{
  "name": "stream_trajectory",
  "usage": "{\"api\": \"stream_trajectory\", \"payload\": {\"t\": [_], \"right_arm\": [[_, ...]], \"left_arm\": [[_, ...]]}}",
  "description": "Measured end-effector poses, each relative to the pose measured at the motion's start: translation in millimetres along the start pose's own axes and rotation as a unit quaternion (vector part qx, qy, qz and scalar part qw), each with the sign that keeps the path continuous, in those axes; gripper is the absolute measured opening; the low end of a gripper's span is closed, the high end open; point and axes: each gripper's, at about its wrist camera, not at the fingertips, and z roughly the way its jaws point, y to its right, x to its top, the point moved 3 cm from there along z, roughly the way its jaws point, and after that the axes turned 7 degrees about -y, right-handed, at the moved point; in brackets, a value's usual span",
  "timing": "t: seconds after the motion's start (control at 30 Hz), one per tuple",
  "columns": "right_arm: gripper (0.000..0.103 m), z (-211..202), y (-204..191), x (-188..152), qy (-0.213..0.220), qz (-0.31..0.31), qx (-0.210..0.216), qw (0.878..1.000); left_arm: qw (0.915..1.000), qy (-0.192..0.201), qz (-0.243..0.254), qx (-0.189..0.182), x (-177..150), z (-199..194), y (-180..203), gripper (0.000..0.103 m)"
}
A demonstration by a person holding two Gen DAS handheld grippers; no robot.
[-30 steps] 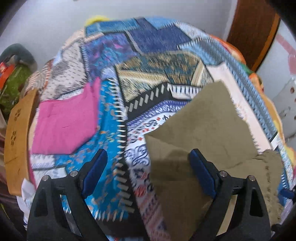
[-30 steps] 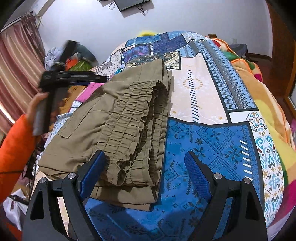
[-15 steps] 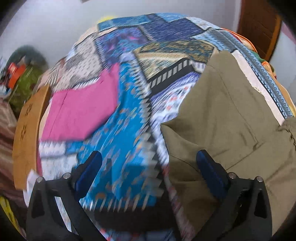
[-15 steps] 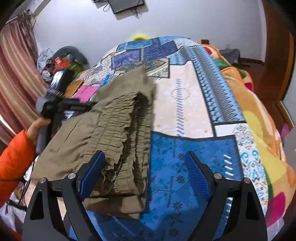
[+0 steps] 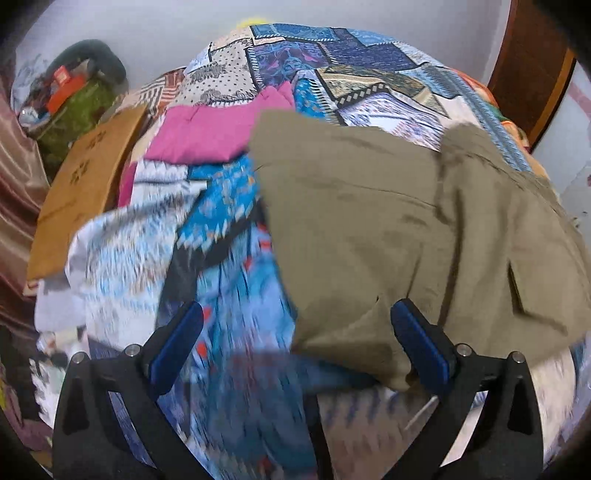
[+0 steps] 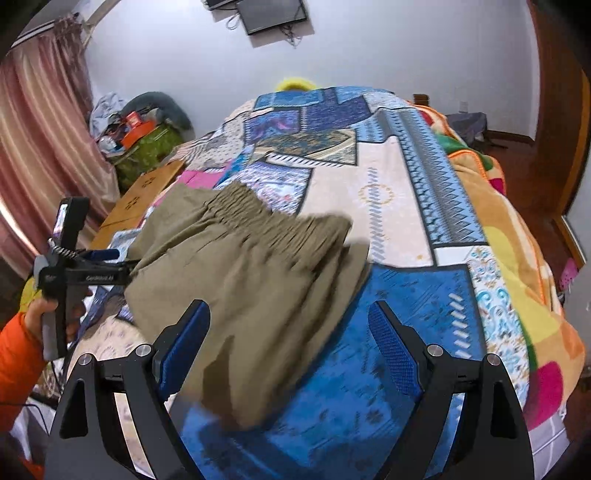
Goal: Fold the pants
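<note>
The bed [image 6: 399, 192], under a patchwork cover, fills both views and serves as the folding surface. A curtain [image 6: 40, 140] hangs on the left, a screen [image 6: 271, 14] is mounted on the far wall, and a pile of clutter [image 6: 140, 129] sits by the bed's far left side next to a brown board [image 5: 81, 184] at the edge.

The pants [image 6: 243, 273], olive with a gathered elastic waistband [image 6: 266, 221], lie bunched into a thick folded bundle on the near left part of the bed. That spot is probably chosen because it is within reach of both hands, with bare cover to the right for laying them flat. A pink cloth [image 5: 207, 133] lies beyond them, just touching or slightly under their far edge in the left view; I cannot tell which.

The left gripper [image 5: 295, 339] is spread wide and holds nothing. The bundle's near corner lies between its fingers, close against the right finger [image 5: 417, 343], but whether fabric touches the pad is lost in blur. From the right view this gripper [image 6: 107, 258] sits at the bundle's left edge, level with it, which suggests a push or a reach for that edge.

The right gripper [image 6: 291, 343] is also spread wide and empty. The near end of the pants lies between its fingers, over toward the left finger [image 6: 184, 343], while the right finger [image 6: 395, 347] stands over bare blue cover. Both tools seem placed at opposite sides of the bundle so it can be squared up or folded again.
</note>
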Motion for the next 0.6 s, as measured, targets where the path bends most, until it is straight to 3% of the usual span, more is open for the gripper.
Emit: {"api": "stream_trajectory", "payload": {"t": [0.1, 0.23, 0.3, 0.47, 0.6], "right_arm": [[0.084, 8, -9, -9, -0.007, -0.011, -0.006, 1.000], [0.059, 27, -4, -19, -0.032, 0.000, -0.029, 0.999], [0.054, 31, 3, -21, -0.031, 0.013, -0.018, 0.999], [0.053, 28, 11, -27, -0.030, 0.034, -0.008, 0.999], [0.053, 23, 10, -28, -0.035, 0.032, -0.004, 0.999]], "left_arm": [[0.9999, 0.008, -0.005, -0.012, -16, -10, 3, 0.103], [0.9994, 0.030, 0.001, 0.015, -30, -18, -1, 0.103], [0.9993, 0.032, -0.012, 0.014, -36, -20, -11, 0.101], [0.9986, 0.026, -0.039, 0.026, -52, -17, -37, 0.095], [0.9979, 0.014, -0.045, 0.045, -52, -23, -52, 0.083]]}}
